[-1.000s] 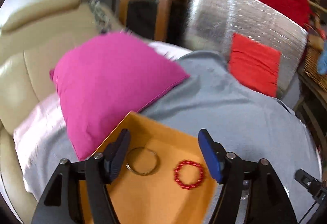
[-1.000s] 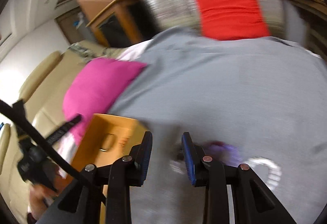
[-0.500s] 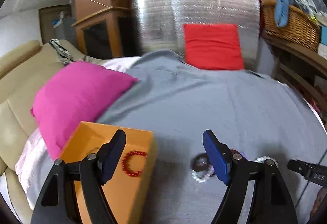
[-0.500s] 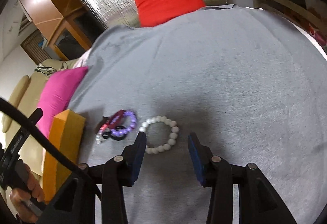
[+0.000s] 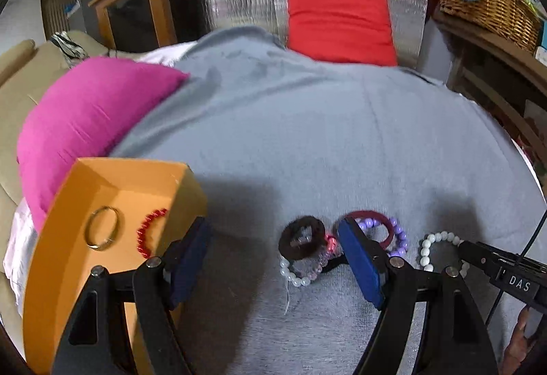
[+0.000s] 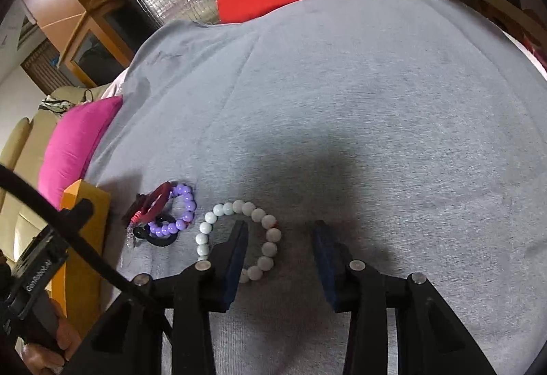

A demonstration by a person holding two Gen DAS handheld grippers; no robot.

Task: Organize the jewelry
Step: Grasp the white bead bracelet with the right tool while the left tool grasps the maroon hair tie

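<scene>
Nearest, the right gripper is hovering with jaws wide, its left finger over the white round-bead bracelet on the grey blanket. At ten o'clock the purple bead bracelet is lying. The left gripper is gaping wide, empty, beside the orange cardboard box holding a thin metal bangle.

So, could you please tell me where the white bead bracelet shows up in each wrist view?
Left wrist: white bracelet at lower right, partly hidden behind the right gripper's finger, right of the purple bracelet.
Right wrist: white bracelet at lower centre, ringing the right gripper's left finger.
Shared landmark: the purple bracelet, just left of it in both.
</scene>
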